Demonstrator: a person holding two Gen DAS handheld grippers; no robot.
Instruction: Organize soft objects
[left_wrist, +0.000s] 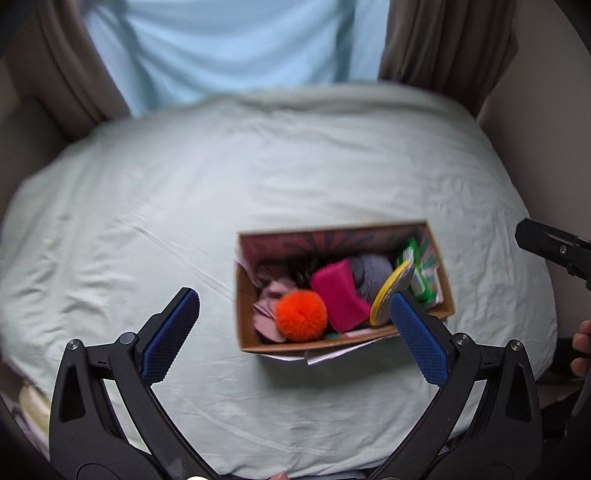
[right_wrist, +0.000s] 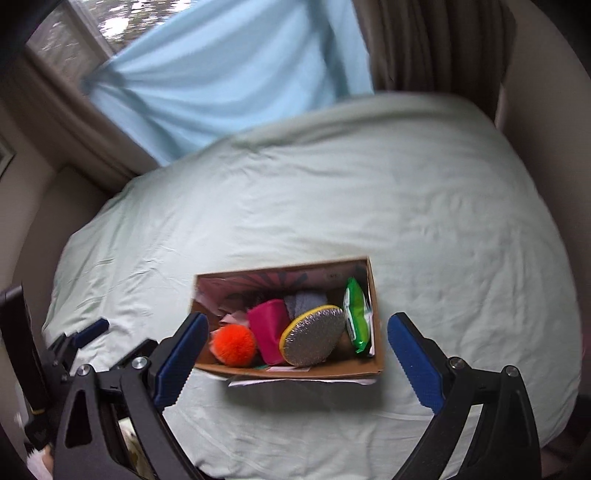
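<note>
Both your left gripper (left_wrist: 295, 326) and right gripper (right_wrist: 295, 356) hang wide apart, empty, above the cardboard box (right_wrist: 375, 306) on the bed (right_wrist: 406, 206). The box already holds the orange pompom (right_wrist: 235, 345), pink pouch (right_wrist: 269, 328), and scrubber (right_wrist: 313, 340). Risk: reaching in could tip the light box on soft bedding.

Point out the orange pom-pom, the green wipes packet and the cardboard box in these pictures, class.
orange pom-pom (left_wrist: 301, 314), left wrist view, on the middle of its fluffy ball.
green wipes packet (right_wrist: 357, 318), right wrist view, on its green front face.
cardboard box (right_wrist: 295, 370), right wrist view, on its near outer wall.
</note>
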